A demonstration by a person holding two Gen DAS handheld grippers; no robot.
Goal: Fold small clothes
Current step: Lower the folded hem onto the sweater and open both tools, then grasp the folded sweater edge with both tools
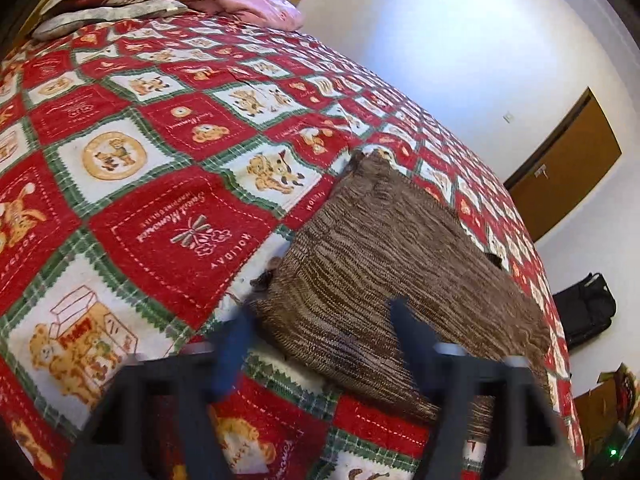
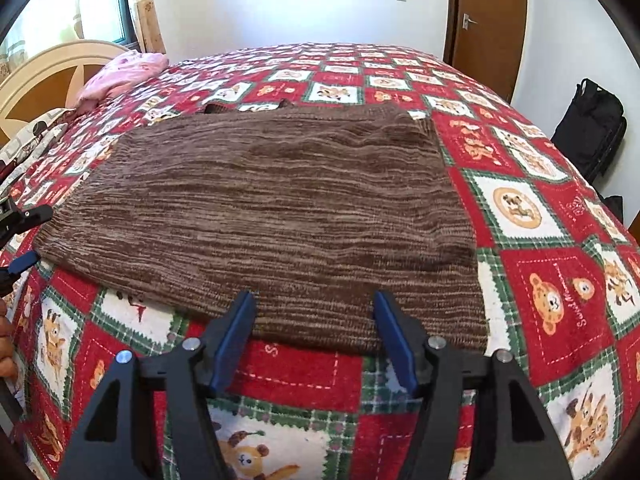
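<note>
Brown marled knit, ribbed in fine horizontal lines, makes up the small garment, which lies spread nearly flat on the bed's red, white and green teddy-bear quilt, its near hem close to the bed's front edge. It looks already doubled over into a rough trapezoid, wider at the near hem, with a dark scrap of collar or strap peeking out at the far edge. The surface is mostly smooth, with a few shallow ripples near the middle.

The right gripper hovers over the near hem, jaws spread wide and holding nothing. The left gripper sits at the garment's left corner, jaws likewise released; its view is motion-blurred, so exact contact with the cloth cannot be told.

The step in hand seems to be taking hold of the near edge for another fold. To do it well, each gripper should pinch through all layers at a corner of the hem, not only the top one, since loose knit stretches and slides. Lifting both corners together and carrying them level toward the far edge should keep the crease straight. A low lift would avoid dragging the quilt.

A pink cloth and pillows lie well apart near the headboard.
</note>
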